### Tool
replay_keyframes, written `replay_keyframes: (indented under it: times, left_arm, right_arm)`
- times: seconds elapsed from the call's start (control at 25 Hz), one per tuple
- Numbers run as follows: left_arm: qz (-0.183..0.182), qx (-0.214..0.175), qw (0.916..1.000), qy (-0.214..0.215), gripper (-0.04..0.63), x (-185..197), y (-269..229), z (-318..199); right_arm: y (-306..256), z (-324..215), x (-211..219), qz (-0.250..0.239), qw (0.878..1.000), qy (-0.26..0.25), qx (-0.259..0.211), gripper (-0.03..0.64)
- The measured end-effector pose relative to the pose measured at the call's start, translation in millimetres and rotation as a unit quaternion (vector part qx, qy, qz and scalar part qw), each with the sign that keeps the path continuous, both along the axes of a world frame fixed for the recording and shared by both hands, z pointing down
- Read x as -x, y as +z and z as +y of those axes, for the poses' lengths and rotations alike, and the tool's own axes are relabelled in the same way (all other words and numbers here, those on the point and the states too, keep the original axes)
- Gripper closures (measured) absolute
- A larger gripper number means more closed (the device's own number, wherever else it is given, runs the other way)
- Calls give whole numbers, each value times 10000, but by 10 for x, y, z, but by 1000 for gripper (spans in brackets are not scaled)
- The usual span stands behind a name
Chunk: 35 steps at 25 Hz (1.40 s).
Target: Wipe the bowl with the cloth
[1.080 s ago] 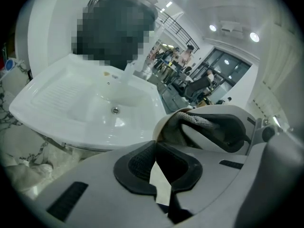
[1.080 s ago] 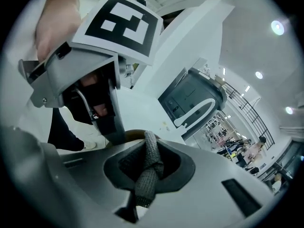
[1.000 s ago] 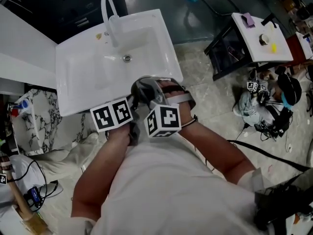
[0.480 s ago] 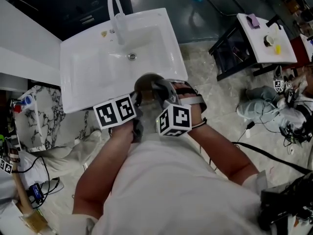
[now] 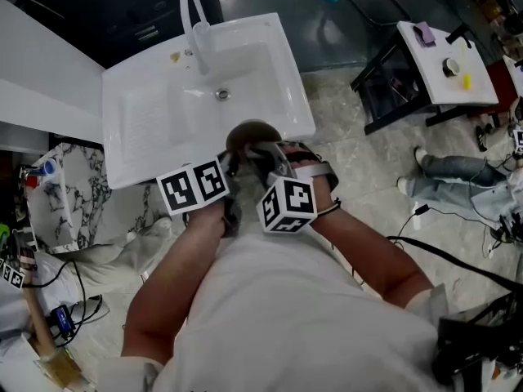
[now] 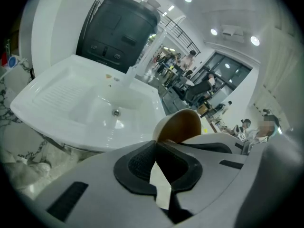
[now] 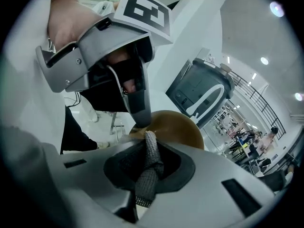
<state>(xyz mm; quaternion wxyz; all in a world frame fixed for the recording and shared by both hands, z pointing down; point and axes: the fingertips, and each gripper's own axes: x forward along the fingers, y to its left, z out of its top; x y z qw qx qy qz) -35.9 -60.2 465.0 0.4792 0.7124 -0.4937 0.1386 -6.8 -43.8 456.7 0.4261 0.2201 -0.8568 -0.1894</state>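
A small bowl (image 5: 248,134), brown inside and pale outside, is held in the air above the front edge of the white sink (image 5: 147,113). My left gripper (image 5: 232,167) is shut on its rim; in the left gripper view the bowl (image 6: 183,126) sits tilted between the left gripper's (image 6: 156,146) pads. My right gripper (image 5: 263,158) is shut on a grey knitted cloth (image 7: 148,167). In the right gripper view the cloth's tip reaches the bowl (image 7: 175,127) beside the left gripper (image 7: 140,118).
The sink's curved faucet (image 5: 194,19) and drain (image 5: 221,94) lie beyond the bowl. A white table (image 5: 445,55) on black legs stands at the right with small items on it. Cables and a person's legs (image 5: 453,174) are on the floor at right.
The right gripper with the cloth has shifted slightly at the bowl, and more of the brown inside shows. The left gripper keeps its hold on the rim.
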Motion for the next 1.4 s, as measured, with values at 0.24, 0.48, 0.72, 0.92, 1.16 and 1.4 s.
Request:
replay_keyframes:
  times: [0.24, 0.48, 0.72, 0.92, 1.16, 1.4]
  left_arm:
    - [10, 9, 10000, 29, 578, -4, 12, 42]
    - [37, 29, 10000, 62, 578, 44, 30, 63]
    - [106, 82, 9999, 99, 578, 106, 79, 56]
    - [278, 86, 9994, 188, 578, 118, 101, 79]
    - [680, -101, 9960, 570, 578, 146, 80, 117]
    - [1280, -403, 9821, 1319, 578, 114, -89, 189]
  right_arm:
    - [-114, 10, 143, -165, 9996, -210, -101, 581]
    - [-331, -55, 228, -386, 9982, -226, -398, 581]
    - [-579, -185, 124, -578, 9960, -36, -679, 581]
    - [-786, -206, -21, -900, 9932, -21, -737, 581]
    - [-923, -159, -137, -1659, 9852, -262, -334, 581]
    - [-1077, -59, -229, -2455, 9652, -815, 384, 581]
